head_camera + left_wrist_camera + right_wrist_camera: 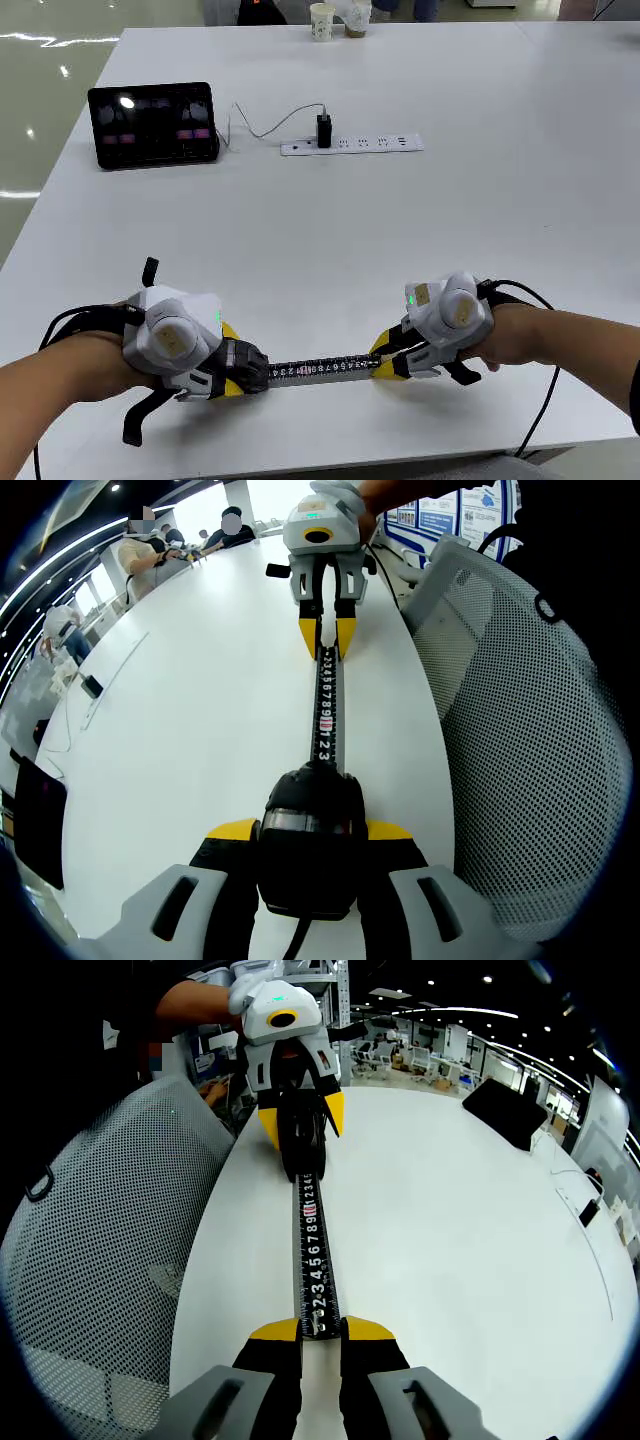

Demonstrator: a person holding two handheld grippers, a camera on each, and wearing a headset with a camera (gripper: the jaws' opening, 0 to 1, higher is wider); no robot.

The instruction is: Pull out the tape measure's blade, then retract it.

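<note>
In the head view, my left gripper [238, 366] sits at the lower left of the frame, clamped on the black tape measure case [252, 368]. My right gripper [388, 364], lower right of centre, pinches the far end of the blade [320, 369], which lies stretched between them on the white table [400, 230]. A dark tablet [153, 124] stands at upper left, a power strip [350, 145] to its right, and paper cups [322, 20] at the top edge.

The left gripper view shows the grip itself: the case is wedged between my yellow-tipped jaws at the bottom. The numbered blade runs up to the right gripper at the top, and a mesh chair [520, 730] is on the right side.

The right gripper view shows my jaws closed on the blade's tip at bottom centre, with the numerals climbing toward the case at the top.
</note>
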